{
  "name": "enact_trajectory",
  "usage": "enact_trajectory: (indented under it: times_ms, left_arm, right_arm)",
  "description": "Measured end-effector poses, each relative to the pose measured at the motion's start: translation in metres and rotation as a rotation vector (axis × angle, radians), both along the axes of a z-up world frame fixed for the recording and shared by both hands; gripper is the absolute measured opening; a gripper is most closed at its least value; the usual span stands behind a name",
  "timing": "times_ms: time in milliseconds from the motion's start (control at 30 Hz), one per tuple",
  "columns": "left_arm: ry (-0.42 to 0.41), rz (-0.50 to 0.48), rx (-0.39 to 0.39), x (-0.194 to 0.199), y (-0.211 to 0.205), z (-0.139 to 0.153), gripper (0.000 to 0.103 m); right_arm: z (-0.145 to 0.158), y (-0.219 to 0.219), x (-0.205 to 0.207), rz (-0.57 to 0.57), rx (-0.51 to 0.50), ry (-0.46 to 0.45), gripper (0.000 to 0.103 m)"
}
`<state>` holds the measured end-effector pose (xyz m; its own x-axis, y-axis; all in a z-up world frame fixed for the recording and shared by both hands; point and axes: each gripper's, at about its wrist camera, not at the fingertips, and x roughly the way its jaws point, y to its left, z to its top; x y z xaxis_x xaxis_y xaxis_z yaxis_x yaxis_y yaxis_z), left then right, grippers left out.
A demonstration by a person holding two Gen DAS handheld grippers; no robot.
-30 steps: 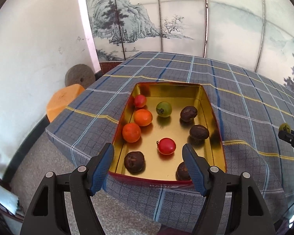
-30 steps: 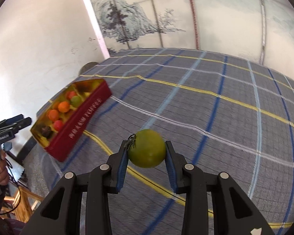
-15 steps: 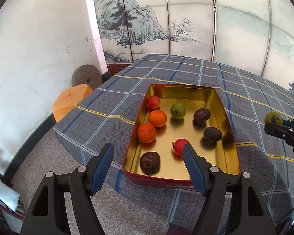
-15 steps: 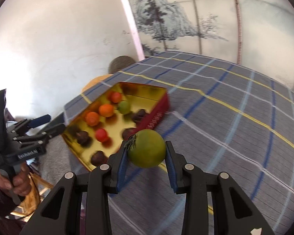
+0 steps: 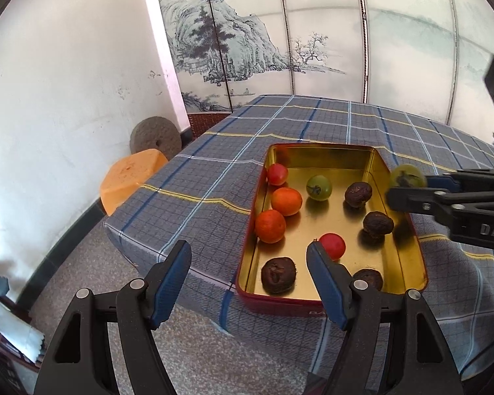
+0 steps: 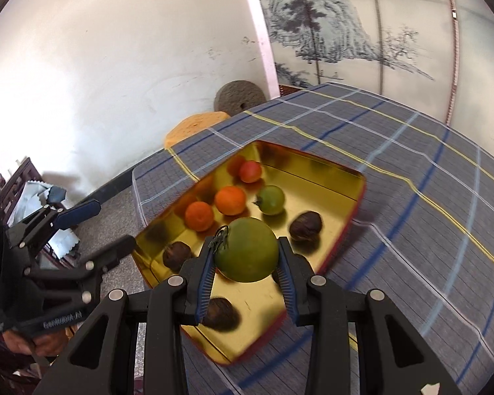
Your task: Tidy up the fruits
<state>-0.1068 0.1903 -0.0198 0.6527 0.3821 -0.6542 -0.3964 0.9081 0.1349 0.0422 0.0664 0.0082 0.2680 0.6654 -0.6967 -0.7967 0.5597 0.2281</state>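
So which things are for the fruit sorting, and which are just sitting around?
Part of the job:
- green fruit clamped in the right tool
- gold tin on the checked cloth
- fruits already in it: two orange, two red, one small green, several dark wrinkled ones
- left tool, open, holding nothing

Just lying about:
- orange stool
- round stone
- painted screen

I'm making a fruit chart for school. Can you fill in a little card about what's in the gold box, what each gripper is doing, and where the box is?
box: gold tin on the checked tablecloth
fruit in box: two oranges, two red tomatoes, one green tomato, four dark wrinkled fruits
right gripper: shut on a bigger green tomato, over the box
left gripper: open, holds nothing
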Motion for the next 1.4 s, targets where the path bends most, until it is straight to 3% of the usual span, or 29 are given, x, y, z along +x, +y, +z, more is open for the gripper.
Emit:
enact_trajectory:
  times_ms: [433,767,900,1067,1133,1400]
  left_arm:
    - [-0.003,0.013,0.032,-0.001,0.010,-0.002,0.076]
    - [-0.037,0.022,0.036,-0.005,0.019,0.005,0.080]
    - [-0.049,0.016,0.043,-0.006,0.018,0.009,0.084]
    - [-0.069,0.007,0.044,-0.009,0.019,0.020,0.085]
    - [-0.083,0.020,0.057,-0.012,0.017,0.025,0.085]
    - [-0.188,0.014,0.033,-0.030,0.011,0.056,0.097]
  right_arm:
    - [-0.019,0.055,0.011,0.043,-0.033,0.037,0.034]
    - [-0.031,0.069,0.021,0.009,-0.057,0.051,0.036]
    - [-0.022,0.063,0.021,-0.013,-0.005,0.027,0.061]
    - [0.003,0.042,0.007,-0.045,0.064,-0.045,0.065]
    - [0.014,0.030,-0.003,-0.061,0.089,-0.084,0.073]
    - [0.055,-0.020,-0.049,-0.118,0.140,-0.259,0.086]
